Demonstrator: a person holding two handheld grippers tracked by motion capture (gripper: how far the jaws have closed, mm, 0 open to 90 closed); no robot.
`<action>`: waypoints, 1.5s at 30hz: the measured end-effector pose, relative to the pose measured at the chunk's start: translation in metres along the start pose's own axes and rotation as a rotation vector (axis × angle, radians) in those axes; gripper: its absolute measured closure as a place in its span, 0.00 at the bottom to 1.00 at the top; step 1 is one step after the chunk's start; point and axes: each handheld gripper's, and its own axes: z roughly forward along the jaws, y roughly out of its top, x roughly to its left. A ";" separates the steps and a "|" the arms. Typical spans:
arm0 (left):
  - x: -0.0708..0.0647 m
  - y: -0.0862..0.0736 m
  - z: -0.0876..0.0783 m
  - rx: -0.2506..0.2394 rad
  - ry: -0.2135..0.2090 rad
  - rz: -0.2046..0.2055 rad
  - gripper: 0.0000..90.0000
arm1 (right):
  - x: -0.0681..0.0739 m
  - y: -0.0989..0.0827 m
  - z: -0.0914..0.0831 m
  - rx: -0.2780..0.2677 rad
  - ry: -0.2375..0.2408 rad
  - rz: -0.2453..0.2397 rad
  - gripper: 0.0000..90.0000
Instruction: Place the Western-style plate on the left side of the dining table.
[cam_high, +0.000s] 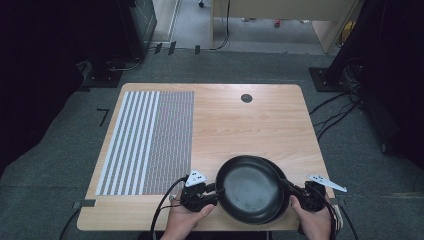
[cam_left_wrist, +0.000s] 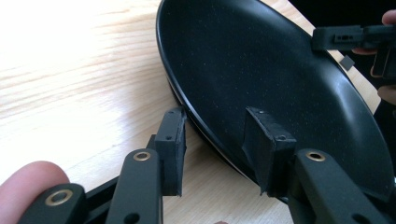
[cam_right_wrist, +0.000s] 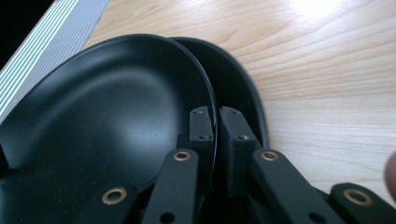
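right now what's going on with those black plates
A person holds a gripper in each hand at a wooden table. Two black plates lie stacked near its front edge. The right gripper is shut on the rim of the top plate, which sits shifted off the bottom plate. The left gripper straddles the top plate's opposite rim, its jaws not pressing on it.

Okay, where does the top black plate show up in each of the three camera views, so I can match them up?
High view: the top black plate sits at the table's near edge, between the two grippers.
Left gripper view: it spreads across the upper right, its rim running between the left gripper fingers.
Right gripper view: it covers the left half, its rim clamped by the right gripper.
Shared landmark: the lower black plate peeking out beneath it.
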 end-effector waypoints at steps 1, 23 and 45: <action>0.001 0.000 -0.002 -0.003 -0.005 -0.002 0.67 | 0.001 0.000 0.001 0.001 0.002 -0.003 0.94; -0.002 -0.002 -0.008 -0.021 0.016 0.003 0.67 | -0.004 -0.006 0.015 -0.047 0.057 0.100 0.91; 0.007 -0.004 -0.006 -0.010 -0.056 -0.080 0.72 | -0.015 -0.010 0.018 -0.065 0.136 0.258 0.92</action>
